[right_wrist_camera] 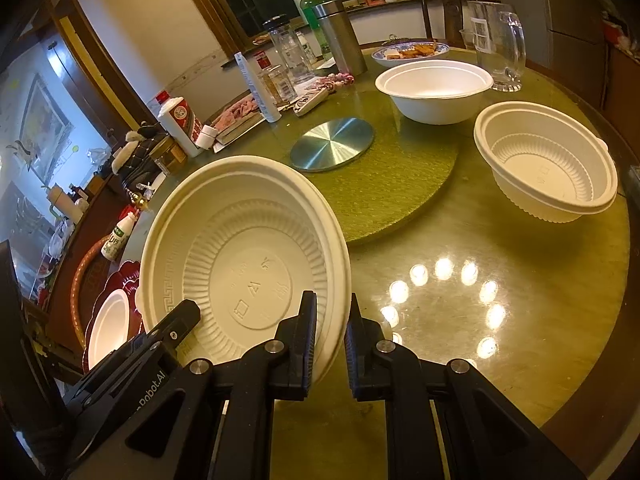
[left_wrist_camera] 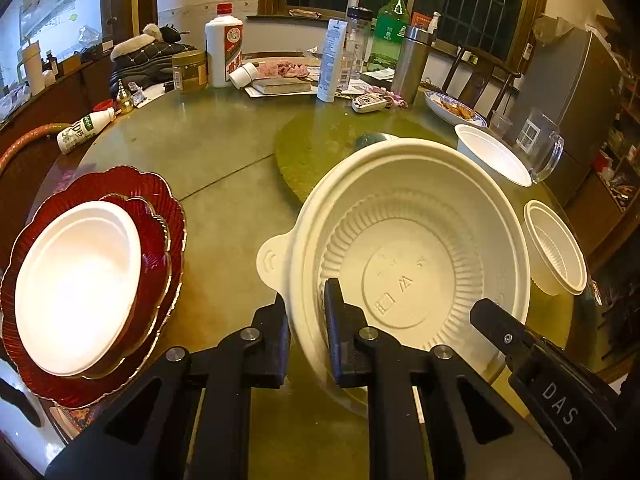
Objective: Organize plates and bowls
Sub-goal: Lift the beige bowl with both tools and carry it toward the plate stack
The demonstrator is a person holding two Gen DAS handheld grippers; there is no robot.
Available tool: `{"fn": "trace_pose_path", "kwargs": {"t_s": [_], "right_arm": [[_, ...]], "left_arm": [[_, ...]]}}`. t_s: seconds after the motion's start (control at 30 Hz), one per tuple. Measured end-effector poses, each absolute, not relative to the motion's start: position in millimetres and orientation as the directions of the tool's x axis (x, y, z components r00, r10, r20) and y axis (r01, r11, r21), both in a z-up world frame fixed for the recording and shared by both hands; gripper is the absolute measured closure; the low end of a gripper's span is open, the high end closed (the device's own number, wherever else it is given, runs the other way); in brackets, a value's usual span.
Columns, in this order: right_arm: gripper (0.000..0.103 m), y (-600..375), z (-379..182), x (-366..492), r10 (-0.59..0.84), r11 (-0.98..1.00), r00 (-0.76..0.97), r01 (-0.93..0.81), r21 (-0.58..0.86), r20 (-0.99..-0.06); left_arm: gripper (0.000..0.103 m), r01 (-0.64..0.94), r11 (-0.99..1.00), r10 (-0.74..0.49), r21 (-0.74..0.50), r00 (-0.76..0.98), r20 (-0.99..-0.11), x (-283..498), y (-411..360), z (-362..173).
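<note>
A large cream ribbed bowl (left_wrist_camera: 412, 248) is held tilted above the table by both grippers. My left gripper (left_wrist_camera: 306, 300) is shut on its left rim, one finger inside, one outside. My right gripper (right_wrist_camera: 332, 316) is shut on the opposite rim of the same bowl (right_wrist_camera: 244, 256); one of its fingers shows in the left wrist view (left_wrist_camera: 496, 320). Two stacked red scalloped plates (left_wrist_camera: 160, 216) with a white bowl (left_wrist_camera: 76, 284) on top sit at the left. A second ribbed bowl (right_wrist_camera: 548, 164) and a smooth white bowl (right_wrist_camera: 434, 88) stand on the right.
A round green mat (right_wrist_camera: 384, 184) with a metal disc (right_wrist_camera: 332, 144) lies mid-table. Bottles, jars, a steel flask (right_wrist_camera: 340, 36), a glass pitcher (right_wrist_camera: 500, 44) and a blue plate of food (right_wrist_camera: 408, 54) crowd the far side. A white bottle (left_wrist_camera: 84, 130) lies at the left edge.
</note>
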State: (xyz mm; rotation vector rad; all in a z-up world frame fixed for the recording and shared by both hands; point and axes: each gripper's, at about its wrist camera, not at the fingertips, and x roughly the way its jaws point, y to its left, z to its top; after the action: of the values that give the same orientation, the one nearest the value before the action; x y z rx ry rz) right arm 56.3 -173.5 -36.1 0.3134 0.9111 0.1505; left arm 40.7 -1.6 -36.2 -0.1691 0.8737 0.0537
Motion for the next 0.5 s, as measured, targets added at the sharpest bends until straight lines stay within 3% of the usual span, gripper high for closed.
{"fn": "trace_pose_path", "kwargs": {"t_s": [0.5], "right_arm": [[0.09, -161, -27, 51, 0.281, 0.944, 0.624, -0.041, 0.329, -0.729]], "left_arm": [[0.09, -0.138, 0.983, -0.002, -0.125, 0.662, -0.75, 27, 9, -25]]}}
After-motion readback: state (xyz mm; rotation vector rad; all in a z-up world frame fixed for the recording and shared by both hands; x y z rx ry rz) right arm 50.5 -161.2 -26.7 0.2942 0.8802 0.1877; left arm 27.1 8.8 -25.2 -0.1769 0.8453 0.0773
